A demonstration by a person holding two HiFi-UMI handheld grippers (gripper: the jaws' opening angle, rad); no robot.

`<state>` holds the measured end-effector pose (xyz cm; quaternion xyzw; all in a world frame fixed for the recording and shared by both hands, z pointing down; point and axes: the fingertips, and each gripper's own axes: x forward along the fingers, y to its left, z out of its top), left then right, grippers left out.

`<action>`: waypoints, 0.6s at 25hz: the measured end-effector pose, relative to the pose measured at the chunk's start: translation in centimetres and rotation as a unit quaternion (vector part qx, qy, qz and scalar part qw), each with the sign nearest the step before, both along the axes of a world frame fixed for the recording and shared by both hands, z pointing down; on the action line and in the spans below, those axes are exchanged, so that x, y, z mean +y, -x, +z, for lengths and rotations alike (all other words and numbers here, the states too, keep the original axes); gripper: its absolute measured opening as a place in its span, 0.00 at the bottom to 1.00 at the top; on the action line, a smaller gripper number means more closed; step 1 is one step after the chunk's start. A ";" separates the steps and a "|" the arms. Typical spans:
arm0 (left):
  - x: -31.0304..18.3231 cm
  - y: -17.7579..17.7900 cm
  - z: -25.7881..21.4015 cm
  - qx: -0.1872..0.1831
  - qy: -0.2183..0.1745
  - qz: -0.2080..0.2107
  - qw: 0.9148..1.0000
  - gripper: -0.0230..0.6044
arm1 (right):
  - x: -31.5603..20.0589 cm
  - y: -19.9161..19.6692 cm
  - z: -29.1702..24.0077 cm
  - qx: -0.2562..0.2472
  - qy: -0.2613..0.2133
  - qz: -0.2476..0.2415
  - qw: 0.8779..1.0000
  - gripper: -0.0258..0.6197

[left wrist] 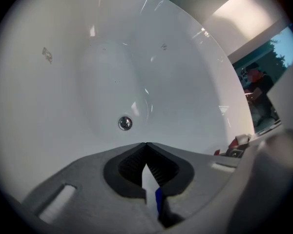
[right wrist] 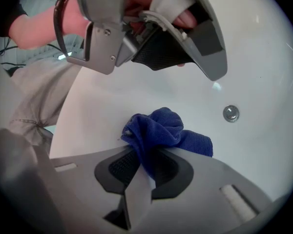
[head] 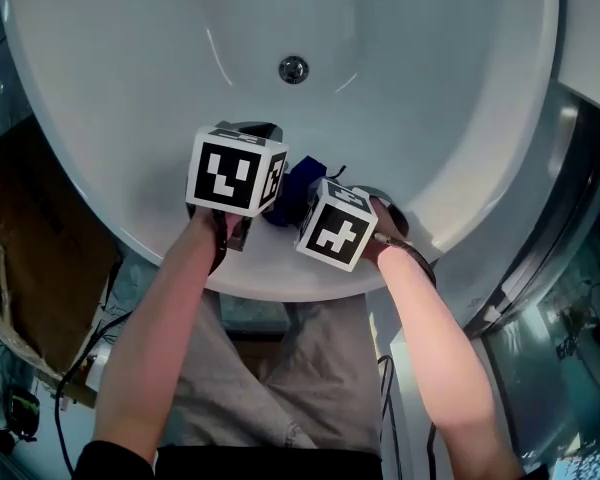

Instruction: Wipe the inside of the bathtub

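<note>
The white bathtub fills the head view, its round drain on the bottom. My left gripper hangs over the near inner wall, shut with nothing between its jaws; the drain lies ahead of it. Just to its right, my right gripper is shut on a bunched dark blue cloth, which pokes out between the two marker cubes. The cloth sits close to the tub's near wall. In the right gripper view the left gripper is above the cloth.
The tub's near rim is against the person's grey-trousered legs. A brown board and cables lie on the floor at left. A chrome-framed glass door stands at right.
</note>
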<state>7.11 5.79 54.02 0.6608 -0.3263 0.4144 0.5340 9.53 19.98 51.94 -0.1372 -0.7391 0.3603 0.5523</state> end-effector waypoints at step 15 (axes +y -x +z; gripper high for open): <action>1.5 1.3 -2.2 0.014 -0.015 -0.051 0.998 0.04 | 4.3 0.1 -8.2 -0.033 0.071 0.028 0.997 0.13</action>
